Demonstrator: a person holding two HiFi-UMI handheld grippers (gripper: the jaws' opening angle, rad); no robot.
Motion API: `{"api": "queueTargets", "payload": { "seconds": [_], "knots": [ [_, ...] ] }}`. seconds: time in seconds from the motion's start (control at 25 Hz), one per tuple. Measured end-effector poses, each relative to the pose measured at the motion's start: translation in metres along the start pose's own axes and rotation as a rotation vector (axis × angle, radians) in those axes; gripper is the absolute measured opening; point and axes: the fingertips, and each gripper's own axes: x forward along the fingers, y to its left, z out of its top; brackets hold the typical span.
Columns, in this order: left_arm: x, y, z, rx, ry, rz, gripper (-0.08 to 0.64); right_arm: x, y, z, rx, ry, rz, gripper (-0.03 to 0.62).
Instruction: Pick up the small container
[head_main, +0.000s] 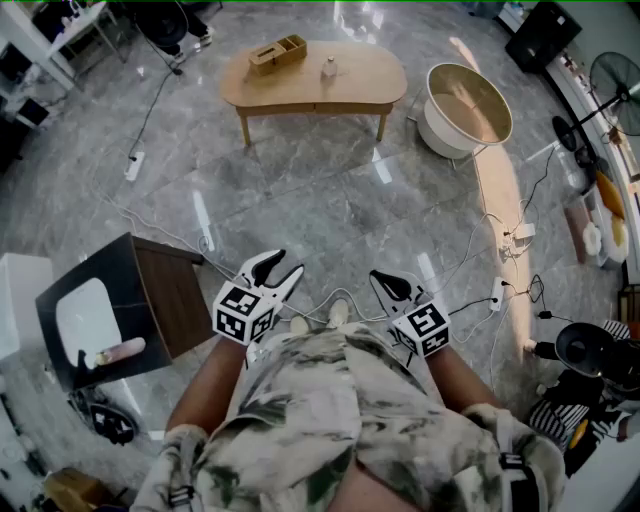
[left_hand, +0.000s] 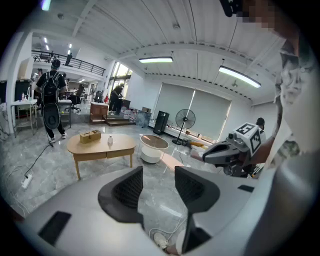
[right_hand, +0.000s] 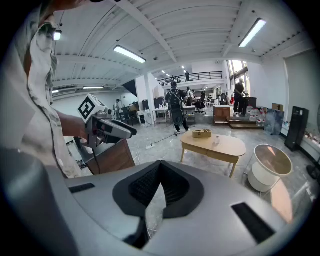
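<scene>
Strip lights (left_hand: 156, 60) shine on a grey marble floor (head_main: 320, 190) holding an oval wooden table (head_main: 370, 75), a round white tub (head_main: 440, 132) and a dark cabinet (head_main: 172, 300).

The left gripper (left_hand: 157, 177) is holding its jaws apart with nothing between them, facing an oval wooden table (left_hand: 120, 147) where a small container (left_hand: 110, 141) is standing near a wooden box (left_hand: 90, 136).

From the head we look steeply down: the left gripper (head_main: 287, 264) and right gripper (head_main: 381, 279) sit close, near 6 o'clock, the table (head_main: 360, 75) far at 12. Each gripper camera rides just behind its jaws, facing level across the room, table at 9 o'clock from the left, 3 from the right. All three share table and tub (head_main: 445, 135).
</scene>
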Motion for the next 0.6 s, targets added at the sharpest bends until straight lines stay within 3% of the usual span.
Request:
{"api": "queueTargets", "payload": {
  "seconds": [0.2,0.6],
  "knots": [
    [0.02,-0.006,0.029,0.006,-0.049,0.024,0.196,-0.007,-0.02,0.004,-0.01,-0.015,0.021,0.02],
    [0.059,-0.018,0.035,-0.001,-0.02,0.058,0.195,-0.01,-0.061,-0.002,-0.029,-0.058,0.079,0.021]
  ]
}}
